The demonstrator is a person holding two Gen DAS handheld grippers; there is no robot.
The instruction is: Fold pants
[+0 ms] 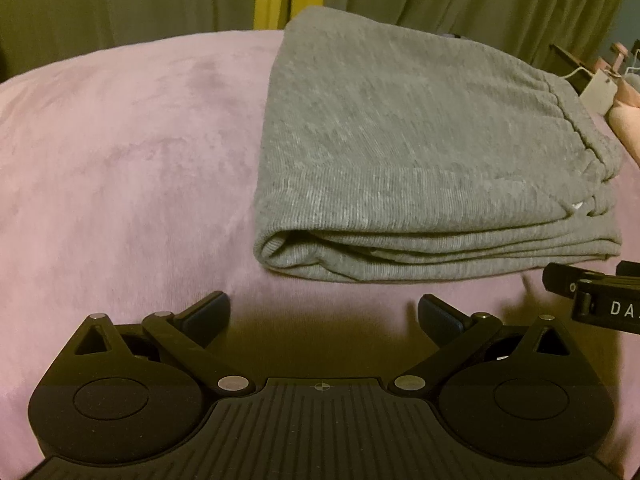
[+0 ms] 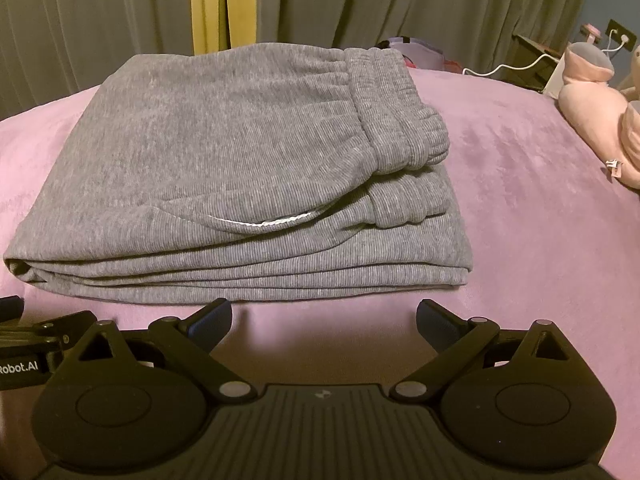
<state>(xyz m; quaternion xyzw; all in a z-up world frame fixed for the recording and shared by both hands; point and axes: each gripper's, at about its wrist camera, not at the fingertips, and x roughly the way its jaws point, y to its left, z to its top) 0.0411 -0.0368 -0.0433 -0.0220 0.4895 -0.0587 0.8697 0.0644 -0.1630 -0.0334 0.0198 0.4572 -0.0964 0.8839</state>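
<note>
On the pink bed (image 2: 520, 200), the grey pants (image 2: 240, 168) lay folded into a compact stack, waistband on top at the right, which I judged finished. Both my left tool (image 1: 324, 316) and right tool (image 2: 324, 320) hovered just near of it, jaws wide apart and empty; no containers showed.

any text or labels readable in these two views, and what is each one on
"DA", cut off by the frame edge: on the right gripper body, seen from the left wrist.
"Robot.AI", its start cut off: on the left gripper body, seen from the right wrist.
Small tag on the pink plush toy: too small to read.
</note>
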